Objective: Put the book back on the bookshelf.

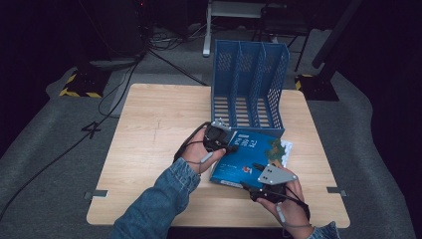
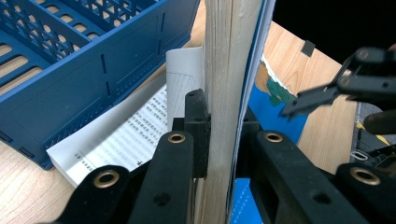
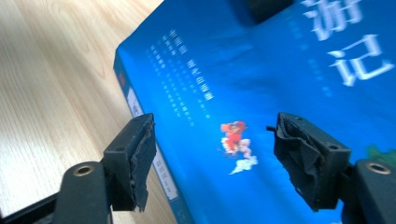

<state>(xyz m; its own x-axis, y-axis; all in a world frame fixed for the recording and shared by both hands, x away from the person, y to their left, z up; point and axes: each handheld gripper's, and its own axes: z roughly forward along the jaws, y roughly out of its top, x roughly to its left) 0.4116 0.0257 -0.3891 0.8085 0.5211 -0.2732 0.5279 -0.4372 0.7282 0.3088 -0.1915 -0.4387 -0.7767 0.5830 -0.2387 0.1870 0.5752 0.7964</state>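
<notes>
Left fingers (image 2: 198, 126): pinching a thick block of book pages, cream page edges running upright between the pads.
Right fingers (image 3: 135, 158): spread, nothing between the pads, hovering above the blue cover near its lower corner.
Left gripper (image 1: 226, 145): at the book's left edge, held in a hand with a denim sleeve.
Right gripper (image 1: 256, 172): over the near right part of the cover, grey three-cornered plate on top.
Book (image 1: 246, 157): thick paperback, bright blue cover, large white characters, small red-and-white figure on a cloud, green and tan picture toward one end.
Book in right gripper view (image 3: 261, 93): spine with a pale label strip, columns of small light print on the cover.
Book pages (image 2: 135, 135): some pages fanned open and lying flat, black print in columns.
Book position: on the wooden surface (image 1: 154, 129), just in front of the file rack, tilted from the surface's edges.
File rack (image 1: 249, 82): blue plastic, perforated walls, upright dividers forming three slots, standing at the far edge.
</notes>
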